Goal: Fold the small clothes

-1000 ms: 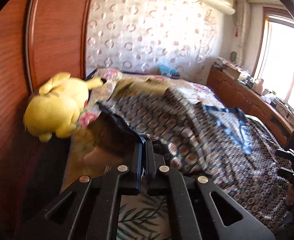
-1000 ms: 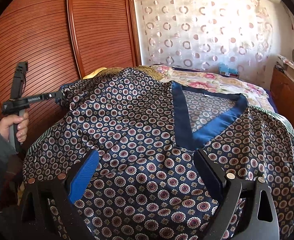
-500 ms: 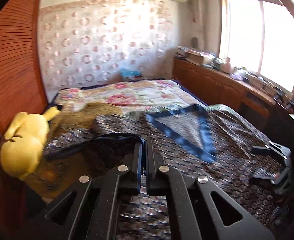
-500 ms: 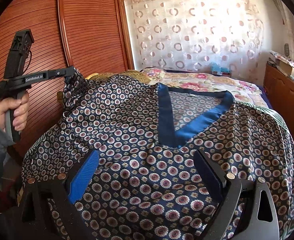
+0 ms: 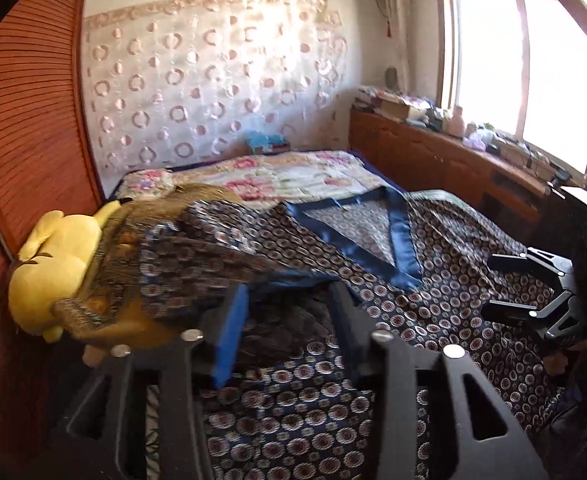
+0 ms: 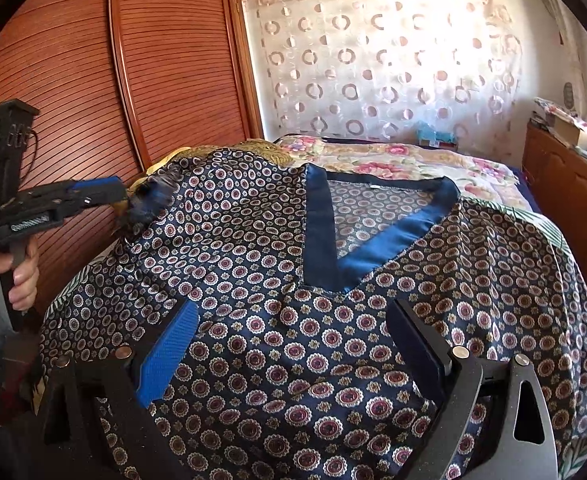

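Observation:
A dark blue patterned top (image 5: 433, 280) with a blue satin V-neck (image 6: 333, 236) lies spread on the bed. My left gripper (image 5: 289, 296) is open; the top's sleeve (image 5: 197, 256) lies blurred just in front of its jaws, folded inward over the body. In the right wrist view the left gripper (image 6: 123, 196) is at the sleeve end (image 6: 153, 196) at the left. My right gripper (image 6: 293, 316) is open and empty, hovering over the top's lower front; it also shows in the left wrist view (image 5: 505, 288) at the right.
A yellow plush toy (image 5: 53, 264) lies at the bed's left edge against the wooden wardrobe doors (image 6: 93, 80). A floral quilt (image 5: 285, 176) covers the far bed. A wooden cabinet (image 5: 453, 164) with clutter runs along the right under the window.
My left gripper has opened and let go of the sleeve, after carrying it up and inward over the top. The right gripper has stayed open over the lower front.

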A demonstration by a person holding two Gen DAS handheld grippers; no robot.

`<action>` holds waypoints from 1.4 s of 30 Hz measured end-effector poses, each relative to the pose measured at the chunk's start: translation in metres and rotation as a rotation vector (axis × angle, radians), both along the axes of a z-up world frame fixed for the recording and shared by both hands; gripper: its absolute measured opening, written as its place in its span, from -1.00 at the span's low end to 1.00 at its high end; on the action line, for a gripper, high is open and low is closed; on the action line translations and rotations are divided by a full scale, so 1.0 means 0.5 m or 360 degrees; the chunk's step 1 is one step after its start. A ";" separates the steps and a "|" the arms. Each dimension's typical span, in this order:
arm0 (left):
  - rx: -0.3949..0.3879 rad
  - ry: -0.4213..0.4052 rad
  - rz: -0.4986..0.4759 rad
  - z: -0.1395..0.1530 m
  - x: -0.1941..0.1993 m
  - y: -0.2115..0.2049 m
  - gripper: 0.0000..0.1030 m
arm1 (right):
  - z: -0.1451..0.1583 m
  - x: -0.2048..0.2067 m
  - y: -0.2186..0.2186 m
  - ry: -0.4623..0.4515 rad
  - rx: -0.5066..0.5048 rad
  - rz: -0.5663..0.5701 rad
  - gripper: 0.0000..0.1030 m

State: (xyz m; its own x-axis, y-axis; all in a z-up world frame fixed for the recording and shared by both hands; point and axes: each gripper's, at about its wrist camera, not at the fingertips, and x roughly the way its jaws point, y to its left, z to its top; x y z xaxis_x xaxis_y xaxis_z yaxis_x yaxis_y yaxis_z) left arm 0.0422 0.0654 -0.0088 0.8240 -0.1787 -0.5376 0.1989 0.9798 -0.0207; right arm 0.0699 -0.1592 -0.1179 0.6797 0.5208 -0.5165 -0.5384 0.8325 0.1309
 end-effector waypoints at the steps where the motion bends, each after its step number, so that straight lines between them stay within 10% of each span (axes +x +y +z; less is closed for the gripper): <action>1: 0.0000 -0.0014 0.0019 0.004 -0.004 0.009 0.14 | 0.004 0.003 0.006 -0.0004 -0.0006 0.0010 0.86; 4: -0.0023 -0.0061 0.0078 0.014 -0.023 0.042 0.61 | 0.024 0.012 0.032 -0.0054 -0.0044 0.0057 0.86; 26: -0.0063 -0.0079 0.0350 -0.023 -0.074 0.173 0.66 | 0.038 0.179 0.412 -0.0136 -0.0337 0.0680 0.49; 32: -0.0064 -0.0052 0.0364 -0.041 -0.082 0.190 0.66 | 0.012 0.212 0.466 -0.0133 -0.0469 0.0650 0.22; 36: -0.0081 -0.0050 0.0370 -0.048 -0.085 0.195 0.66 | 0.029 0.251 0.464 -0.0166 -0.0431 0.0540 -0.61; 42: -0.0075 -0.0034 0.0347 -0.053 -0.077 0.182 0.66 | 0.072 0.314 0.368 -0.0181 -0.0223 0.0126 -0.67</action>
State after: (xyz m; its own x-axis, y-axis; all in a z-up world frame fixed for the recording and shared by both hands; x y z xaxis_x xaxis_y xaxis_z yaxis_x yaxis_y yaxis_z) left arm 0.0039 0.1561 -0.0355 0.8571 -0.0196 -0.5148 -0.0167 0.9977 -0.0658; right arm 0.2270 0.0247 -0.0820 0.6977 0.5031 -0.5101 -0.6073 0.7930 -0.0486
